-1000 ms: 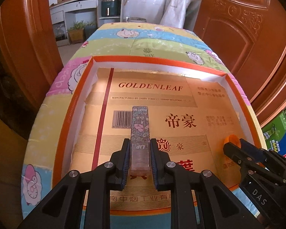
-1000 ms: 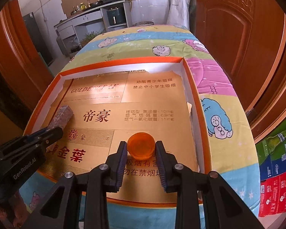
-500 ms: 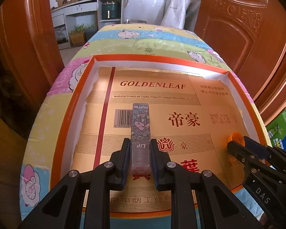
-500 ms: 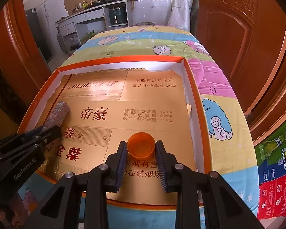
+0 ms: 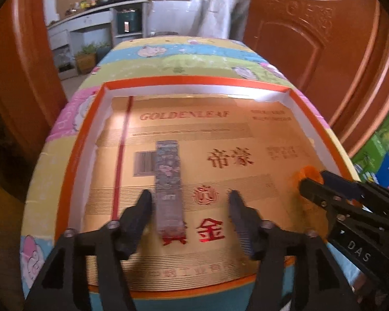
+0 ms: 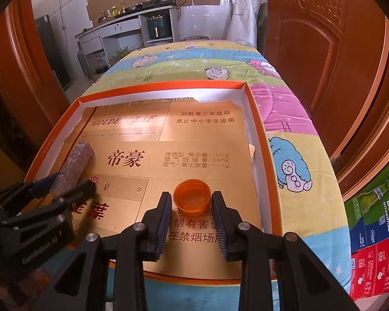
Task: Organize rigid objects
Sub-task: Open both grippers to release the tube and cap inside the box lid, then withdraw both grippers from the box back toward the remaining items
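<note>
A long floral lip-product box (image 5: 168, 181) lies flat on the gold floor of the orange-rimmed tray (image 5: 72, 155). My left gripper (image 5: 189, 194) straddles it with its jaws opening wide; the box rests close to the left finger, free of both pads. In the right wrist view the same box (image 6: 76, 163) shows at the tray's left, between the left gripper's fingers (image 6: 88, 185). An orange cap (image 6: 192, 199) sits open side up on the tray floor. My right gripper (image 6: 191, 196) is around it, jaws opening, pads just off its sides.
The tray (image 6: 262, 142) sits on a table under a cartoon-print quilt (image 6: 293, 165). Dark wooden doors (image 5: 311, 39) stand on both sides. Coloured cartons (image 6: 376, 233) are stacked at the lower right, and a kitchen counter (image 6: 122, 26) stands far behind.
My left gripper's jaws have spread wide and let go of the floral box, which lies on the tray floor. My right gripper's jaws have widened off the orange cap, which now rests flat.
</note>
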A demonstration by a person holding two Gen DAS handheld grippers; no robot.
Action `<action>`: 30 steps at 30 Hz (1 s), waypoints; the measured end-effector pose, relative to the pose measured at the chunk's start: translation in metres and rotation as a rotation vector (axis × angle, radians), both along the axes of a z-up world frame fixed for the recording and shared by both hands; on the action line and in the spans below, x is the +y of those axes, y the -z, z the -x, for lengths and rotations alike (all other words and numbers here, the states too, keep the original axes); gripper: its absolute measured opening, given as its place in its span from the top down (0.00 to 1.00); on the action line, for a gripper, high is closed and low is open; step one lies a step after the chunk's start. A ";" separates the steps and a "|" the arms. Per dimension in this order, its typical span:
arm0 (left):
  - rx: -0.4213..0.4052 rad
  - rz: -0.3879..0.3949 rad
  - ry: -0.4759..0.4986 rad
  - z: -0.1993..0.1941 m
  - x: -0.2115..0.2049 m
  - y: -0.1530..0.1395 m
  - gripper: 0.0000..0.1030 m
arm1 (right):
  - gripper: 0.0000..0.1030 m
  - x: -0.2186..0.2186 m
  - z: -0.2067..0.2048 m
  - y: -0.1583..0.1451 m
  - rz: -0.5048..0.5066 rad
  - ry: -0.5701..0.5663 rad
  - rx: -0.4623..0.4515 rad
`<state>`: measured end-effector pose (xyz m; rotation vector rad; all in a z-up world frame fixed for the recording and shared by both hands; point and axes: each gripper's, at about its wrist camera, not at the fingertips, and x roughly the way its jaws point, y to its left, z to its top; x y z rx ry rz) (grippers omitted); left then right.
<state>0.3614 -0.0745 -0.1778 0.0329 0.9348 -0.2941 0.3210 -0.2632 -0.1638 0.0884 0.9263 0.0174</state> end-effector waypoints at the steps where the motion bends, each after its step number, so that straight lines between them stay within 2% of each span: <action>1: -0.001 -0.014 0.000 0.000 -0.002 0.000 0.30 | 0.59 -0.001 0.000 -0.001 -0.003 0.001 -0.002; 2: -0.006 -0.035 -0.010 0.002 -0.003 0.000 0.30 | 0.55 -0.001 0.001 -0.001 -0.007 0.003 -0.006; 5: -0.038 -0.055 -0.045 0.008 -0.002 -0.004 0.30 | 0.55 -0.002 0.004 -0.006 -0.019 0.009 -0.024; 15: -0.115 -0.004 -0.126 0.031 0.019 -0.038 0.30 | 0.55 -0.003 0.024 -0.025 -0.028 0.010 -0.074; 20: -0.154 -0.008 -0.152 0.048 0.026 -0.056 0.30 | 0.55 -0.003 0.037 -0.032 -0.042 0.012 -0.083; 27: -0.164 0.052 -0.146 0.076 0.037 -0.073 0.30 | 0.55 0.000 0.063 -0.046 -0.038 0.008 -0.107; 30: -0.173 0.052 -0.148 0.089 0.041 -0.078 0.30 | 0.55 0.005 0.076 -0.051 -0.020 0.002 -0.122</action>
